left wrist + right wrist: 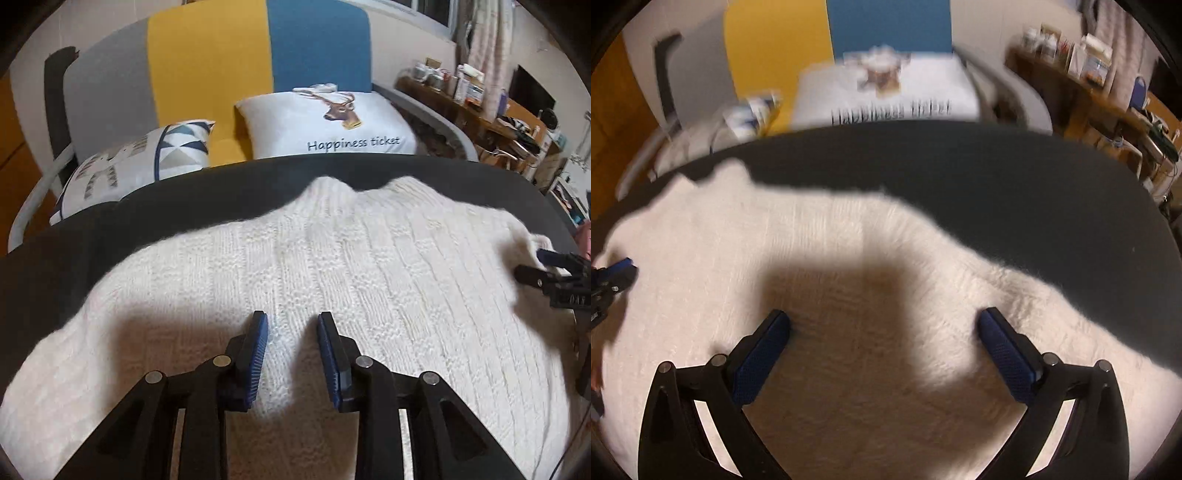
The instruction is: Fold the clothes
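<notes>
Cream-white ribbed knit sweater lies spread flat across a dark grey table surface, filling the lower two thirds of both frames, its collar at upper centre of the left wrist view; laid out this way it presents broad, smooth panels for folding. Left gripper hovers low over the knit at bottom centre, its blue-padded fingers a little apart with only sweater showing between them, pinching nothing. Right gripper has its fingers spread wide above the shadowed cloth, likely readied to take an edge.

Sleeves and hem run off the frames, so whether any fold is already made cannot be settled. Right wrist view is motion-blurred. Behind the table, a white deer-print cushion reads clearly only in the left view.
</notes>
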`<action>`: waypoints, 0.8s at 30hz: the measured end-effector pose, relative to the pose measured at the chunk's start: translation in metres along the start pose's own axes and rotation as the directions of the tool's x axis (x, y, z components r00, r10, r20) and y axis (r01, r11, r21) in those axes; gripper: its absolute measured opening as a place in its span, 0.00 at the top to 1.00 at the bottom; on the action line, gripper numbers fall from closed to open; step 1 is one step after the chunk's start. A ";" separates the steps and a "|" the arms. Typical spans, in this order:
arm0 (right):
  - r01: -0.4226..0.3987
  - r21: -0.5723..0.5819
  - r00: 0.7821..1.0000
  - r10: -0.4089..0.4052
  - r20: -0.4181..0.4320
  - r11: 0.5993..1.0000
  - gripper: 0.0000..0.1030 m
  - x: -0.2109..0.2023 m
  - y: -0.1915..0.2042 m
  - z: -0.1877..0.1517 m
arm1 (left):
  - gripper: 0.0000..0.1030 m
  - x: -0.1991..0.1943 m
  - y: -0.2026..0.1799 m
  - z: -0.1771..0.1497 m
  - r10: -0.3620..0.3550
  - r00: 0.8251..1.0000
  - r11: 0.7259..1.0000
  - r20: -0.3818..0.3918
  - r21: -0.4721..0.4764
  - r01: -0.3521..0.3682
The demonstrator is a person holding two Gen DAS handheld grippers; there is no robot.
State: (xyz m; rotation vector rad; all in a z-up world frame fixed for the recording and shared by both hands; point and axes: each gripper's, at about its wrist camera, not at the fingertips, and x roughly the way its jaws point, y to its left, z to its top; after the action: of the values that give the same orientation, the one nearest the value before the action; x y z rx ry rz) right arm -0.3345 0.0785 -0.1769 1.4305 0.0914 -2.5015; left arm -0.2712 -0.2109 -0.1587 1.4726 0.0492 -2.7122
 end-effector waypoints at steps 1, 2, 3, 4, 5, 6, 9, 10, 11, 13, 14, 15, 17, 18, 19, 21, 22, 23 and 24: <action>-0.005 -0.009 1.000 0.005 0.005 1.000 0.00 -0.002 0.000 -0.001 | 0.73 0.000 -0.003 0.001 0.001 1.000 1.000 -0.017 0.001 -0.001; -0.031 -0.010 0.999 0.031 0.013 0.999 0.00 -0.008 0.000 -0.002 | 0.74 -0.003 -0.008 0.003 -0.004 1.000 1.000 -0.027 0.003 0.004; -0.063 -0.009 0.998 0.063 0.022 0.998 0.00 -0.015 0.000 -0.004 | 0.74 -0.007 -0.015 0.002 -0.028 0.999 1.000 -0.030 0.008 0.028; -0.119 0.024 0.992 0.118 0.048 0.993 0.00 -0.027 -0.008 -0.008 | 0.73 -0.012 -0.021 0.001 -0.047 0.999 0.999 -0.022 0.019 0.047; -0.183 0.065 0.981 0.177 0.080 0.981 0.00 -0.040 -0.019 -0.012 | 0.73 -0.017 -0.027 0.000 -0.065 0.998 0.997 -0.013 0.030 0.065; -0.252 0.127 0.963 0.236 0.128 0.959 0.00 -0.060 -0.038 -0.023 | 0.73 -0.022 -0.037 -0.003 -0.076 0.997 0.996 -0.001 0.047 0.076; -0.355 0.271 0.925 0.293 0.243 0.895 0.00 -0.108 -0.104 -0.064 | 0.73 -0.035 -0.082 -0.008 -0.163 0.986 0.980 0.025 0.120 0.159; -0.379 0.324 0.914 0.295 0.280 0.867 0.00 -0.127 -0.133 -0.083 | 0.73 -0.037 -0.094 -0.011 -0.180 0.983 0.974 0.025 0.144 0.174; -0.376 0.381 0.914 0.272 0.299 0.844 0.00 -0.143 -0.159 -0.104 | 0.73 -0.037 -0.107 -0.016 -0.190 0.982 0.968 0.017 0.170 0.184; -0.356 0.493 0.922 0.212 0.324 0.794 0.00 -0.174 -0.209 -0.147 | 0.73 -0.037 -0.132 -0.025 -0.209 0.978 0.954 0.000 0.221 0.204; -0.346 0.546 0.925 0.180 0.333 0.763 0.00 -0.190 -0.234 -0.168 | 0.73 -0.036 -0.142 -0.029 -0.212 0.977 0.950 -0.012 0.232 0.209; -0.355 0.586 0.922 0.168 0.350 0.728 0.00 -0.196 -0.252 -0.181 | 0.73 -0.035 -0.150 -0.032 -0.215 0.976 0.948 -0.026 0.233 0.215; -0.385 0.654 0.910 0.151 0.385 0.651 0.00 -0.203 -0.284 -0.204 | 0.73 -0.031 -0.162 -0.039 -0.215 0.975 0.948 -0.049 0.230 0.221; -0.399 0.685 0.905 0.142 0.402 0.610 0.00 -0.207 -0.300 -0.216 | 0.73 -0.030 -0.167 -0.043 -0.211 0.976 0.949 -0.058 0.227 0.219; -0.414 0.713 0.899 0.131 0.418 0.567 0.00 -0.211 -0.316 -0.227 | 0.73 -0.030 -0.169 -0.045 -0.202 0.978 0.950 -0.054 0.230 0.209; -0.441 0.761 0.888 0.106 0.448 0.476 0.00 -0.219 -0.348 -0.250 | 0.73 -0.031 -0.171 -0.047 -0.191 0.980 0.954 -0.051 0.227 0.197; -0.453 0.776 0.883 0.104 0.457 0.438 0.00 -0.216 -0.358 -0.253 | 0.73 -0.031 -0.169 -0.045 -0.194 0.979 0.955 -0.054 0.218 0.201; -0.466 0.785 0.878 0.108 0.465 0.407 0.00 -0.211 -0.365 -0.254 | 0.73 -0.031 -0.169 -0.045 -0.199 0.978 0.956 -0.058 0.207 0.207; -0.482 0.785 0.870 0.102 0.483 0.390 0.00 -0.207 -0.368 -0.254 | 0.73 -0.031 -0.167 -0.044 -0.207 0.976 0.957 -0.063 0.194 0.216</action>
State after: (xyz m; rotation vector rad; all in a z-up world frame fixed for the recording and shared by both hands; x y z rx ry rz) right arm -0.1149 0.5190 -0.1573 0.9912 -1.6742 -2.4466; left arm -0.2279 -0.0404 -0.1561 1.6679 -0.0714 -2.9299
